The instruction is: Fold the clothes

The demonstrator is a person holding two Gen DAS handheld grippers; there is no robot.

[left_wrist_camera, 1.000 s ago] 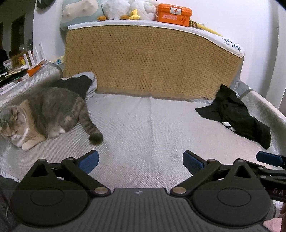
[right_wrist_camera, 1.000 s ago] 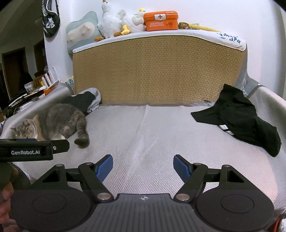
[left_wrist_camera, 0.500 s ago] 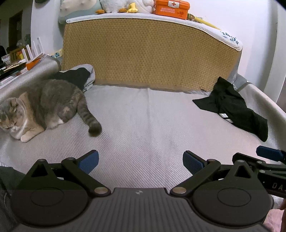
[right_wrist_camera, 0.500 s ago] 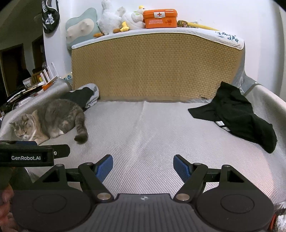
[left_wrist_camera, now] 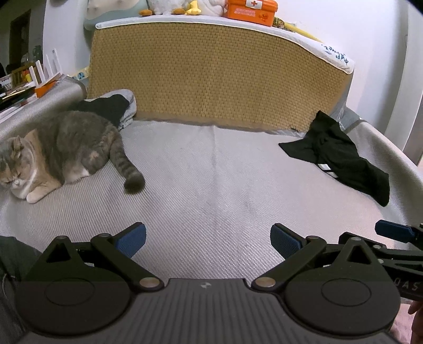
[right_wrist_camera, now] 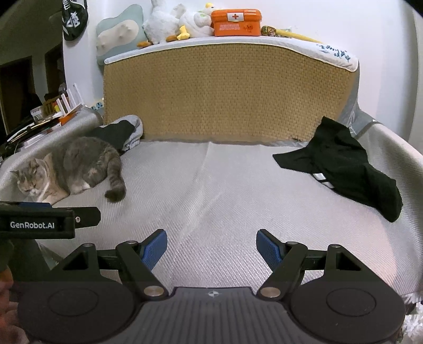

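Observation:
A crumpled black garment lies at the far right of the grey bed, near the woven headboard. A second pile of black and grey clothes sits at the back left behind a cat. My left gripper hovers over the near edge of the bed, open, with only bare cover between its blue pads. My right gripper is beside it, open too and holding nothing. Both are well short of the black garment.
A grey and tan cat lies on the left of the bed, its tail stretched toward the middle. Plush toys and an orange first-aid box top the headboard. A cluttered shelf stands at the far left.
Both views have tipped slightly, so the headboard sits a little higher in frame. The cat's tail has shifted a bit. Both grippers remain open.

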